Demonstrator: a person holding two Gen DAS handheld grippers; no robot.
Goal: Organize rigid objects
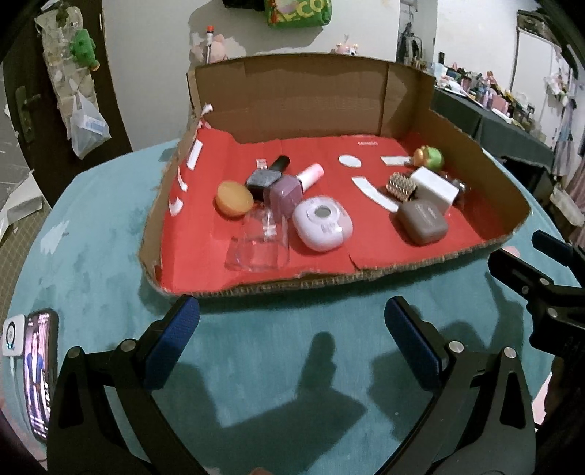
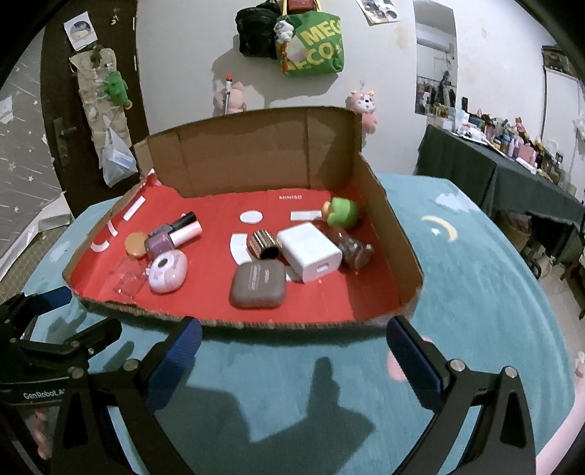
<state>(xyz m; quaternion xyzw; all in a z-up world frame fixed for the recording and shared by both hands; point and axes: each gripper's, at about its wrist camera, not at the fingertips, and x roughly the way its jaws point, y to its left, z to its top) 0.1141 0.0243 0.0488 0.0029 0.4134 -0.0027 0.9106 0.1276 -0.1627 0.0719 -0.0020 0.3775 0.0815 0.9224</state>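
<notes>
Box (image 1: 365, 281) just beyond empty tool (image 1: 292, 329)

This is a room in a home, rather cluttered. A green fabric tote bag with yellow letters (image 2: 310, 44) and a black bag (image 2: 256, 33) hang on the white wall. Pink plush toys (image 2: 363, 106) hang there too. A dark wooden door (image 2: 65, 120) carries a hanging organizer. A side table under dark cloth (image 2: 486, 164) is crowded with small bottles and boxes.

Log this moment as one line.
left gripper open, empty | right gripper open, empty | both before box | items inside
</notes>
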